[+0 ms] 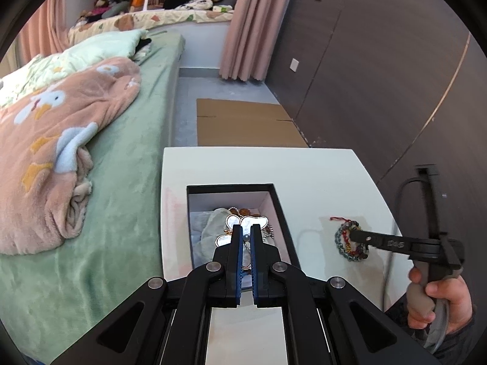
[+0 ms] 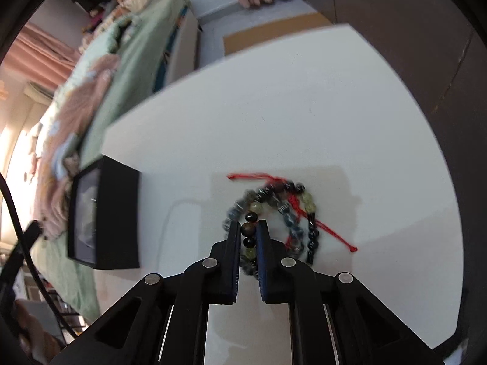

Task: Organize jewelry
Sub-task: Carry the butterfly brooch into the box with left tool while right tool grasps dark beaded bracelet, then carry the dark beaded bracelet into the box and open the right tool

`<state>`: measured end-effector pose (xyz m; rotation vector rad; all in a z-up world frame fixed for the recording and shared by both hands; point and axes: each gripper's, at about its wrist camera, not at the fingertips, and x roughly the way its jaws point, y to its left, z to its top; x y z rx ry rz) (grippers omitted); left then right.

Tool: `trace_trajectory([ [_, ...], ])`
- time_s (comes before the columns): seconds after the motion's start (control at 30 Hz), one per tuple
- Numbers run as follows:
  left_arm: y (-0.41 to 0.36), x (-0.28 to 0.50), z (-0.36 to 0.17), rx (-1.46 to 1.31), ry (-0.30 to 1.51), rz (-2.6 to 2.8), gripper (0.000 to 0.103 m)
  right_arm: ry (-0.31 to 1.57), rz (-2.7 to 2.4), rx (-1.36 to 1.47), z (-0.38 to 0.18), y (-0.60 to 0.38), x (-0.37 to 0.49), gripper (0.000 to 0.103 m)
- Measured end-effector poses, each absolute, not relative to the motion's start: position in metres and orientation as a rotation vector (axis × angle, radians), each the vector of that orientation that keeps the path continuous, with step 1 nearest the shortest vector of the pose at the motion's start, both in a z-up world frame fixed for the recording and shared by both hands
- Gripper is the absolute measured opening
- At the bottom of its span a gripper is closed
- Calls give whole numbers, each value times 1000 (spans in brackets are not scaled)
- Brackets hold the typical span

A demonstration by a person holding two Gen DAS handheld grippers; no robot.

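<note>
Right claw (image 2: 247, 234) astride beaded bracelet (image 2: 268, 213)

A home bedroom, bed (image 1: 127, 140) with green sheet at left of the frame, rumpled pink blanket (image 1: 54, 140) on it, pillows (image 1: 100, 48) upper left, pink curtains (image 1: 252, 24) at top centre, dark wardrobe (image 1: 365, 70) at right, white bedside table (image 1: 319, 176) at lower centre.

Both grippers were matte black linkages with round silver pivot screws and blue-edged finger pads (image 1: 239, 261). The right gripper (image 2: 247, 234) had a greyish handle, a black cable, maybe a dark sleeve.
</note>
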<state>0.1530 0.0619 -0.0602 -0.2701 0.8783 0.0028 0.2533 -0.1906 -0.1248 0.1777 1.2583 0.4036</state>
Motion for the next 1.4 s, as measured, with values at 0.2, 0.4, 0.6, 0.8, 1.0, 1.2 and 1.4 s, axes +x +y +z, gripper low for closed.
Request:
trace_trajectory([
  [0.2, 68, 157, -70, -288, 889, 18, 4, 1173, 448, 275, -104, -199, 251, 11],
  [0.4, 69, 167, -80, -323, 918, -12, 5, 1072, 550, 355, -82, -195, 246, 11],
  [0.6, 77, 170, -87, -372, 945, -6, 39, 983, 697, 373, -62, -172, 236, 11],
  [0.8, 90, 162, -80, -385, 907, 30, 51, 926, 813, 386, -49, -137, 225, 11],
  [1.0, 104, 152, -70, -388, 883, 73, 51, 933, 895, 389, -52, -97, 219, 11],
  [1.2, 118, 140, -62, -401, 859, 114, 51, 973, 908, 325, -62, -61, 216, 29],
  [1.4, 122, 130, -53, -393, 830, 127, 51, 966, 880, 313, -60, -68, 213, 78],
])
